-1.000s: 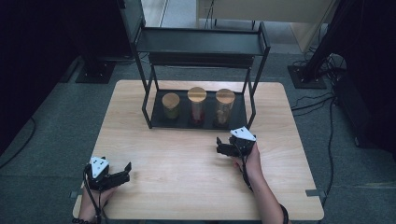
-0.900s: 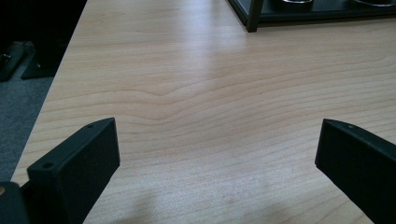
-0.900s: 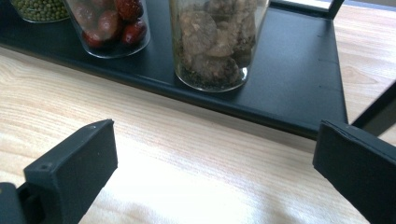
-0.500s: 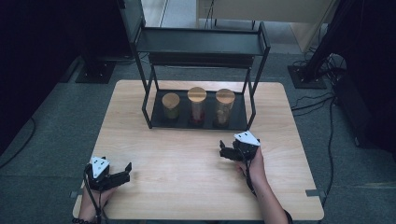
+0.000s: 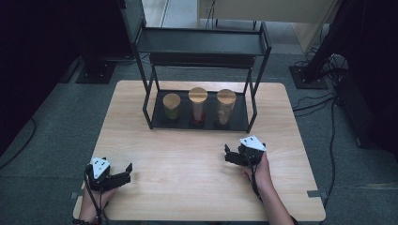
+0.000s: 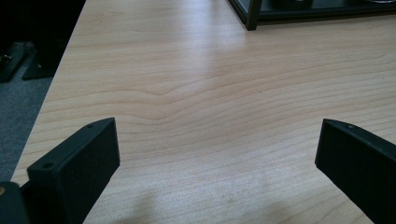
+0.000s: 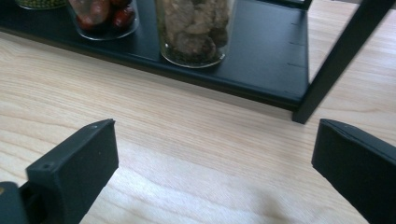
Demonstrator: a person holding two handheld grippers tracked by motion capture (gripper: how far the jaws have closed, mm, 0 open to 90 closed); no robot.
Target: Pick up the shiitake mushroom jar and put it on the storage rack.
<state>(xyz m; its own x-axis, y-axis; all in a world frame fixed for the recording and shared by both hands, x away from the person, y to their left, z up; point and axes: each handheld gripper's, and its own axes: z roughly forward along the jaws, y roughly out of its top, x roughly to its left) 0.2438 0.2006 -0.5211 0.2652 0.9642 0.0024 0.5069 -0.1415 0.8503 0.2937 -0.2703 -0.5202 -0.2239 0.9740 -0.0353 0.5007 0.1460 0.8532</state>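
On the lower shelf of a black metal rack (image 5: 253, 101) stand three glass jars with wooden lids. The left jar (image 5: 172, 106) holds green contents (image 7: 39, 3), the middle jar (image 5: 197, 107) red fruits (image 7: 105, 16), and the right jar (image 5: 225, 107) brown chunks (image 7: 196, 28). My right gripper (image 5: 227, 154) (image 7: 215, 135) is open on the table in front of the rack and points at the right jar, with nothing between its jaws. Near the front left corner, my left gripper (image 5: 126, 172) (image 6: 217, 135) is open over bare wood.
The wooden table (image 5: 187, 159) has open room between the two grippers. A rack post (image 7: 336, 60) rises at the right of the right gripper view. The rack's upper shelf (image 5: 202, 42) overhangs the jars. Cables and stands lie on the floor around the table.
My right gripper has drawn back a little from the rack toward the table's front edge. The left gripper has not moved.
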